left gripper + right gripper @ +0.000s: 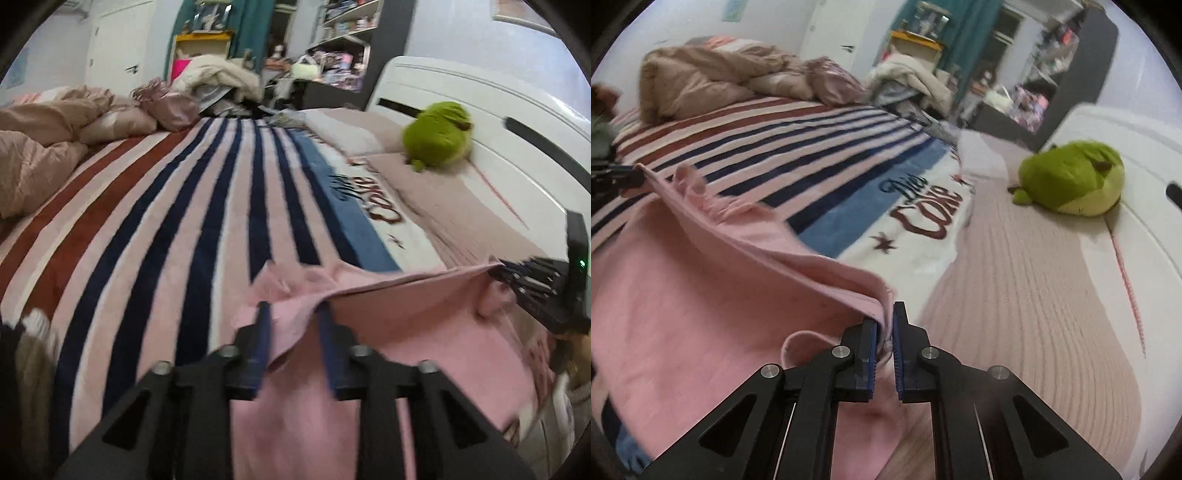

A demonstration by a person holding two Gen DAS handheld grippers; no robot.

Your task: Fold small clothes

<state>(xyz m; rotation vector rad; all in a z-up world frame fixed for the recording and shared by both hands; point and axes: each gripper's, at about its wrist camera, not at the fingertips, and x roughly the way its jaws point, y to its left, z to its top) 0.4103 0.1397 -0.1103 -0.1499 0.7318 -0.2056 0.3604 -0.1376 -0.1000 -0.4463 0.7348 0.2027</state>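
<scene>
I hold a pink garment point(701, 302) stretched between both grippers above the striped blanket point(177, 206) on the bed. My right gripper point(884, 321) has its jaws pressed together on one corner of the cloth, a fold of pink pinched between the blue pads point(873, 343). My left gripper point(291, 314) shows its jaws standing apart in its own view, with the garment's edge draped between and under the fingers point(263, 332); whether they truly pinch the cloth there I cannot tell, though in the right wrist view the far corner runs taut to that gripper point(613, 179) at the left edge. The top hem forms a straight line from one gripper to the other, and the rest of the cloth sags below it toward me. A ruffled bit of the garment bunches up near the hem. Beyond lies the blanket, with dark lettering on its white band, and a green plush toy point(1075, 177) rests by the white headboard point(480, 110). A crumpled beige duvet point(40, 125) is heaped at the far left side of the bed.
</scene>
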